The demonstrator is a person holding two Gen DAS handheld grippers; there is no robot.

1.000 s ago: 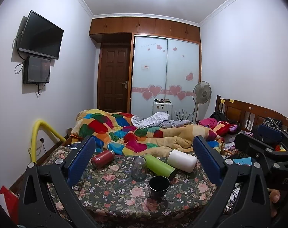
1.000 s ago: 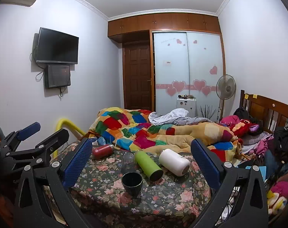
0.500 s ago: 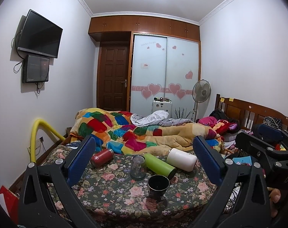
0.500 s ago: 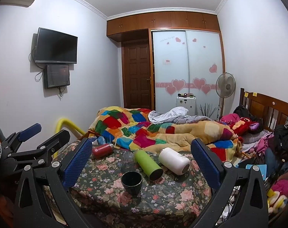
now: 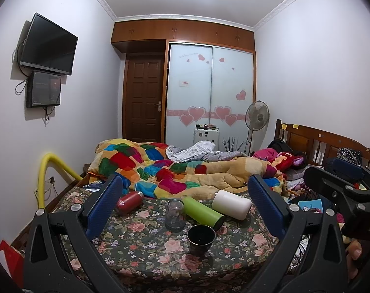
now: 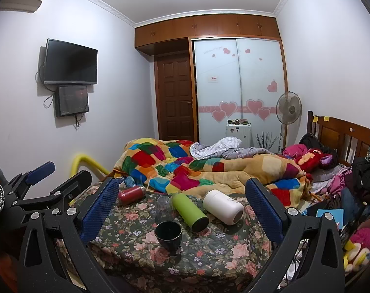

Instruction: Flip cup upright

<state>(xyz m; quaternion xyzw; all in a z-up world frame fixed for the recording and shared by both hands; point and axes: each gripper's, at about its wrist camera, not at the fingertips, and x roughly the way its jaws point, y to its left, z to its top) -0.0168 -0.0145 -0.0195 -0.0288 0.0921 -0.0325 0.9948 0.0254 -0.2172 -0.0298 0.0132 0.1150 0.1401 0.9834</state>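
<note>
We hold the left gripper and the right gripper with fingers spread wide, gripping nothing. On the floral bed cover, a dark cup stands upright nearest us. Behind it are a clear glass and, lying down, a green bottle, white bottle and red bottle, whose label we cannot read.

Home bedroom, rumpled patchwork quilt, wooden headboard, heart-stickered wardrobe
</note>
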